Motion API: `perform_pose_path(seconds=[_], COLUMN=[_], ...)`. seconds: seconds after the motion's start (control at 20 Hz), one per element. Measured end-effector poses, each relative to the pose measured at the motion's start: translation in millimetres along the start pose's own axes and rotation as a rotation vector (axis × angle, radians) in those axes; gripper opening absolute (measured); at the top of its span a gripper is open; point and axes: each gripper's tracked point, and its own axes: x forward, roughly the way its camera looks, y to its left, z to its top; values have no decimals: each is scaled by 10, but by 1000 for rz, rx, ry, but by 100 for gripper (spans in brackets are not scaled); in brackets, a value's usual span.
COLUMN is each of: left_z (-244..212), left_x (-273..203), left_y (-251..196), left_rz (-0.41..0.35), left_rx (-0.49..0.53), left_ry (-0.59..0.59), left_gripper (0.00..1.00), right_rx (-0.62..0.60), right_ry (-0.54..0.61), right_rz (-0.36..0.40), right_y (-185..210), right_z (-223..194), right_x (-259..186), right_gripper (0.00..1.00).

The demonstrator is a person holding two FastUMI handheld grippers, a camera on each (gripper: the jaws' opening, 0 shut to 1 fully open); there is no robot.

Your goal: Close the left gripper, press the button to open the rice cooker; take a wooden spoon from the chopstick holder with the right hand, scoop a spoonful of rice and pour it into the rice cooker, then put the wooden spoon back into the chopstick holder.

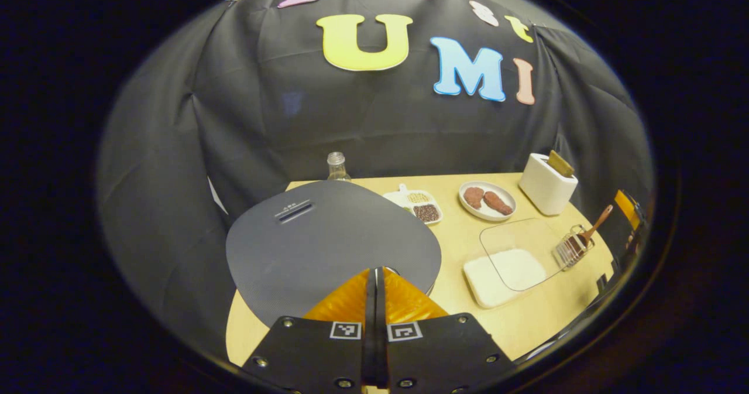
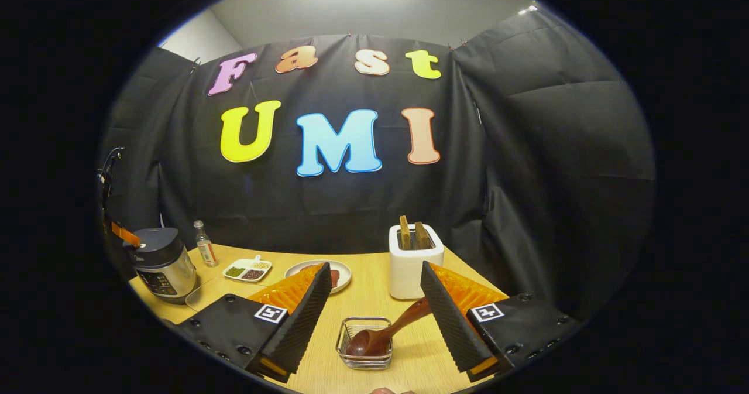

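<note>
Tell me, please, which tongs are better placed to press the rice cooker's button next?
The left. The left tongs are shut and hover right over the closed rice cooker lid. The right tongs are open above the wooden spoon in its chopstick holder, across the table.

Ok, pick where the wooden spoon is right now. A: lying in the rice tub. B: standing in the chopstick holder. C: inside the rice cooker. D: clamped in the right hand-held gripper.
B: the wooden spoon stands bowl-down in the chopstick holder, between the open fingers of the right hand-held gripper, untouched.
</note>
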Motion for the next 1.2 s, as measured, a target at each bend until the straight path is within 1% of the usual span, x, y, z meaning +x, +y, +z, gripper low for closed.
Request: perform_pose_path(seconds=[0.05, 0.1, 0.15, 0.2, 0.35, 0.45, 0.5, 0.55, 0.6, 0.75, 0.85, 0.9, 0.95, 1.0, 1.1, 1.2], left_z=[9, -44, 0, -46, -18, 12, 29, 81, 145, 699, 1065, 1202, 1265, 1302, 1311, 1294], left_x=[2, 3, -20, 38, 7, -16, -58, -34, -168, -565, -975, -1108, -1256, -1359, -1524, -1653], left_y=[-4, -15, -24, -9, -14, -5, 4, 27, 38, 165, 200, 172, 72, -35, -253, -372], left_rz=[3, 5, 10, 15, 22, 43, 71, 106, 145, 286, 364, 372, 357, 327, 255, 222], left_rx=[22, 37, 48, 53, 41, 26, 16, 9, 10, 84, 103, 89, 63, 38, 20, 7], left_ry=[1, 27, -5, 20, -20, -52, -71, -99, -144, -331, -464, -514, -552, -583, -651, -694], left_gripper=[2, 2, 2, 2, 2, 2, 2, 2, 2, 2, 2, 2, 1, 1, 1, 1], right_rx=[6, 11, 13, 11, 0, -6, -8, -11, -14, 17, 67, 89, 110, 126, 147, 130], right_ry=[6, 13, 19, 24, 40, 58, 65, 65, 60, 29, -5, -24, -41, -54, -66, -53], right_rz=[1, 4, 4, 3, 6, 46, 58, 49, 25, -62, -88, -96, -104, -109, -110, -103], right_y=[6, 8, 3, 0, -3, 24, -6, -114, -236, -581, -693, -735, -774, -800, -814, -796], right_z=[-35, -52, -78, -98, -142, -156, -141, -110, -67, 89, 208, 259, 286, 313, 330, 274], right_x=[0, 10, 21, 32, 27, -26, -58, -91, -125, -201, -255, -280, -301, -311, -327, -318], right_gripper=[98, 98, 98, 98, 98, 98, 93, 98, 98, 98, 98, 98, 98, 98, 98, 98])
